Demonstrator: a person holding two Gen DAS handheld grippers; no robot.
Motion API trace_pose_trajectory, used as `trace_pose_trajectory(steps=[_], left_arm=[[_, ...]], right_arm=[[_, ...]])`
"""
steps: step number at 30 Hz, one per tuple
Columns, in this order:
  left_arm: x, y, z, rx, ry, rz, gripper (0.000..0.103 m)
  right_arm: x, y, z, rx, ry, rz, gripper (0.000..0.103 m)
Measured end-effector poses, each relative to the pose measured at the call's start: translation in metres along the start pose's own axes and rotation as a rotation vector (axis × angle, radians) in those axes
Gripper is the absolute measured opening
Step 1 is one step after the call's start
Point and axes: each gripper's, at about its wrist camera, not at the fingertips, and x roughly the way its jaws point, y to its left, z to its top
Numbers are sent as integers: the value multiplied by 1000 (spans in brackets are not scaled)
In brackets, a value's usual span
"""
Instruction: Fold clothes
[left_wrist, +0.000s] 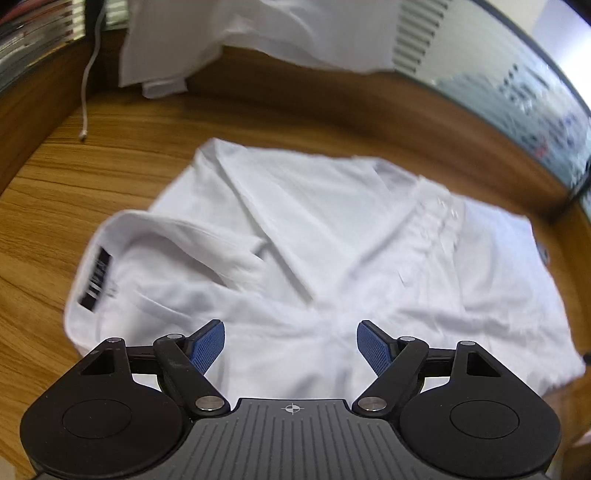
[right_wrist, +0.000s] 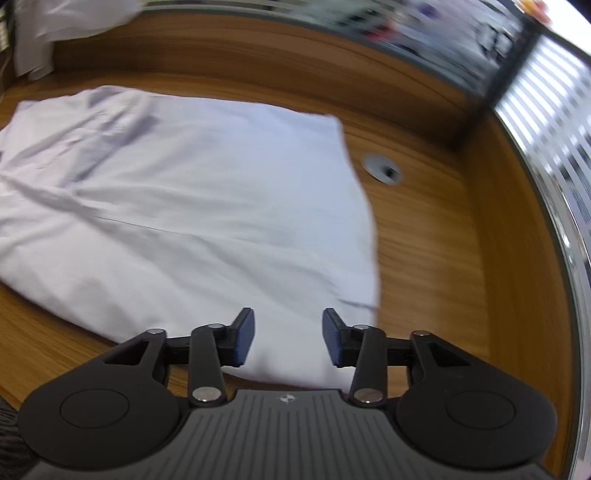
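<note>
Both wrist cameras look steeply down, close over the same white shirt (left_wrist: 314, 258) on the desk (right_wrist: 424, 240).

The black right tongs (right_wrist: 288, 341) with blue pads stand parted at six o'clock, nothing between them, above a folded white cloth garment (right_wrist: 177, 206) spread across the wooden counter (right_wrist: 436, 258). A round grey grommet (right_wrist: 382, 168) lies at two o'clock.

You have two white garments: one shirt (left_wrist: 332, 258) flat on the worktop (left_wrist: 92, 177), one (left_wrist: 229, 33) heaped behind. One white cable (left_wrist: 86, 92), one round grommet (right_wrist: 382, 168), two tools.
</note>
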Motion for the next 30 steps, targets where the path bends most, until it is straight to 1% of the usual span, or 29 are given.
trace_pose_trajectory(steps=[2,4,6,9,11,13,14,15,16,17,19,20,21,23,25,28,30], left_arm=[[3,-11,-6,-3,19,0,81],[6,-21,-9,-31,37,1,81],[8,-28,-11,-63,46,9,81],[10,-32,-12,-119,38,40,81],[8,-23,-12,-193,23,71,81],[7,-7,-10,-303,-2,89,80],[7,2,-10,-360,-15,100,76],[9,8,-9,-394,-19,112,71],[12,15,-8,-427,-22,124,68],[14,22,-7,-459,-26,135,63],[25,24,-4,-449,-10,165,52],[31,25,-2,-436,0,187,43],[37,26,-1,-422,10,208,40],[48,31,0,-447,25,205,37],[55,31,2,-427,19,228,38],[61,23,9,-354,30,251,39],[62,21,13,-314,40,257,42]], right_arm=[[7,-25,-8,47,4,6,51],[19,-49,-7,102,3,46,51],[34,-68,-3,152,8,125,51],[60,-84,11,182,23,231,51],[79,-88,22,201,43,292,51],[97,-89,32,217,68,363,49],[102,-89,34,222,75,396,42],[106,-90,35,228,82,425,27],[108,-90,35,235,87,443,18],[108,-90,34,239,91,454,8],[107,-89,33,243,99,471,6],[104,-88,33,230,102,465,2],[99,-88,33,218,101,456,2],[83,-89,33,201,88,431,2],[74,-90,32,195,78,415,2],[81,-83,28,159,91,381,2],[92,-73,27,126,111,348,3]])
